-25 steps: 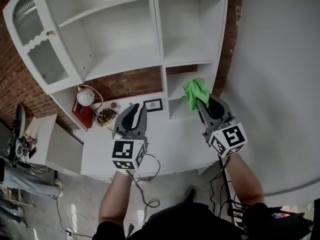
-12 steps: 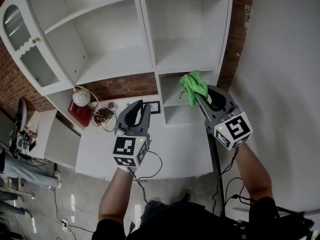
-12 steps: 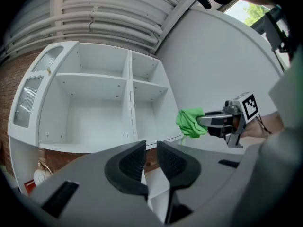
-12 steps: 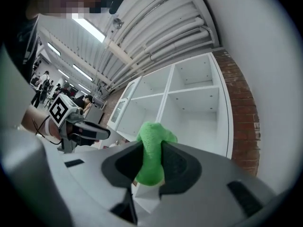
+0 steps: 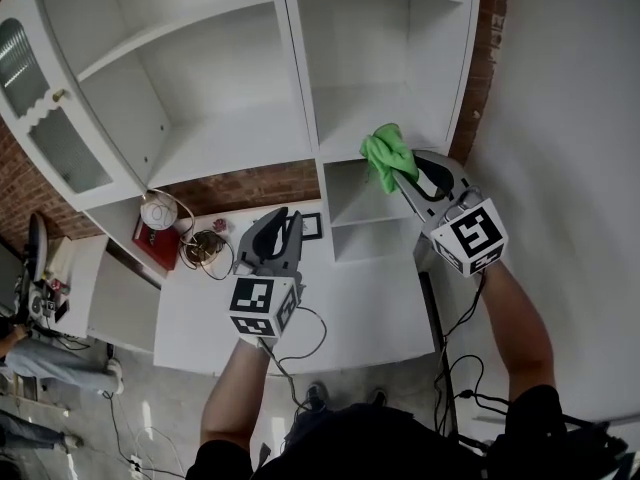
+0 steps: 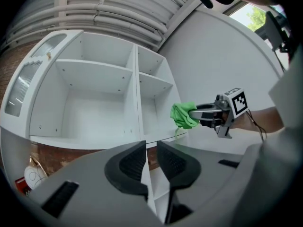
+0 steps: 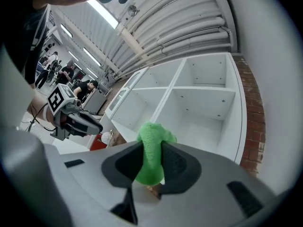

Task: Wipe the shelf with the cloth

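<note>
Barely begun: right gripper [image 5: 399, 174] clamps green cloth [image 5: 384, 156] near unwiped shelf [image 5: 375, 118] at 1 o'clock; left gripper [image 5: 284, 217] closed, empty.

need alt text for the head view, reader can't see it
The right tool grips a green cloth, raised in front of the right-hand column of a white shelf unit. The left tool hangs empty lower down, above a white counter.
</note>
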A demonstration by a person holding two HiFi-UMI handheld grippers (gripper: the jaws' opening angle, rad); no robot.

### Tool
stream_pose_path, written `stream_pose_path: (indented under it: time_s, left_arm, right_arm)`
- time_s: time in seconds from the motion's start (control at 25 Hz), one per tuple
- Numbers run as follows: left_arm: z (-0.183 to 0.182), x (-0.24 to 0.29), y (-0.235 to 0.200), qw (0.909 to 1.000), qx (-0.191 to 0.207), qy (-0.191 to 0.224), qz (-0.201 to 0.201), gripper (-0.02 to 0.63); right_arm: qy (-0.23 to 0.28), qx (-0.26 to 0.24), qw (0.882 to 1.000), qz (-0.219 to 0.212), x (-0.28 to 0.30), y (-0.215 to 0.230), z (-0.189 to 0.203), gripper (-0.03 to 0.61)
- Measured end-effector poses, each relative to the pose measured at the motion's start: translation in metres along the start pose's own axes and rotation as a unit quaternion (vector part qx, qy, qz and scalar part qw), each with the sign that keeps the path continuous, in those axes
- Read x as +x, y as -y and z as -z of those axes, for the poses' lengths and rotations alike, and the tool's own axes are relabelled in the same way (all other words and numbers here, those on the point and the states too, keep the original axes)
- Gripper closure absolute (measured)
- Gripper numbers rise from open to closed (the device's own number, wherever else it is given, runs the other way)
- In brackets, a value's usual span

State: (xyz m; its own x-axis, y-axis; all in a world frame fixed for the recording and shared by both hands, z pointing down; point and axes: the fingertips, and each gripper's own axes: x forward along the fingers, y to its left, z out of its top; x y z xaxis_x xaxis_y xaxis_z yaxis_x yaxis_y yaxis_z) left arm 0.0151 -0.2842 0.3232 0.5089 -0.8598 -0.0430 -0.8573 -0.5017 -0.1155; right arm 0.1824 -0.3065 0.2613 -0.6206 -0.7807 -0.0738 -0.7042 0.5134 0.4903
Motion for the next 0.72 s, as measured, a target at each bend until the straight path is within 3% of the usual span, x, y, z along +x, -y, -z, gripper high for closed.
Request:
stream_pose_path:
  time_s: [0.32, 0.56, 0.72]
  left_arm:
    - [-0.006, 0.008, -0.027, 0.9999, 0.007, 0.006, 0.012, 0.545]
    - [-0.005, 0.011, -0.044, 0.9998, 0.021, 0.001, -0.001, 0.545]
    - [0.005, 0.011, -0.060, 0.9993, 0.026, -0.014, -0.022, 0.545]
  right_arm:
    - [-0.020, -0.018, 1.000, 0.006, 0.053, 0.031, -0.006, 0.486]
    - [-0.056, -0.061, 0.996, -0.036, 0.118, 0.054, -0.003, 0.486]
    - [-0.098, -0.116, 0.986, -0.064, 0.168, 0.071, 0.010, 0.486]
